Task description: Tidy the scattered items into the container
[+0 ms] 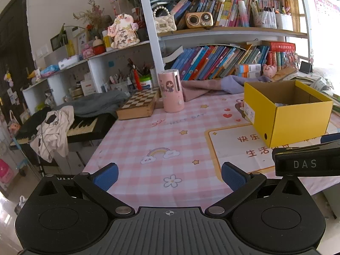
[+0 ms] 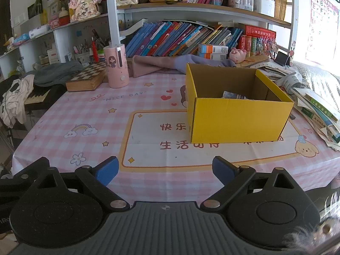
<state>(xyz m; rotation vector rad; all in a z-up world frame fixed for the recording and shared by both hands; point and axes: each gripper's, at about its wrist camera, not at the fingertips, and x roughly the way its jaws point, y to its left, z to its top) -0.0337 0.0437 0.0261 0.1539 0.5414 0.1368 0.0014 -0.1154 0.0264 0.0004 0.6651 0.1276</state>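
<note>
A yellow cardboard box (image 2: 238, 119) stands open on the pink checked tablecloth (image 2: 89, 114); it also shows in the left wrist view (image 1: 297, 119). A small blue and white packet (image 2: 232, 95) lies inside it, partly hidden by the front wall. My right gripper (image 2: 165, 170) is open and empty, above the table's near edge in front of the box. My left gripper (image 1: 169, 175) is open and empty, over the near left part of the cloth. The right gripper's black body (image 1: 306, 161) shows at the right of the left wrist view.
A pink cylindrical bottle (image 2: 116, 65), a wooden chess box (image 2: 87, 78) and folded pink-purple cloth (image 2: 165, 64) sit at the table's back. Stacked books and papers (image 2: 316, 106) lie right of the box. Bookshelves stand behind; a keyboard with clothes (image 1: 55, 129) is to the left.
</note>
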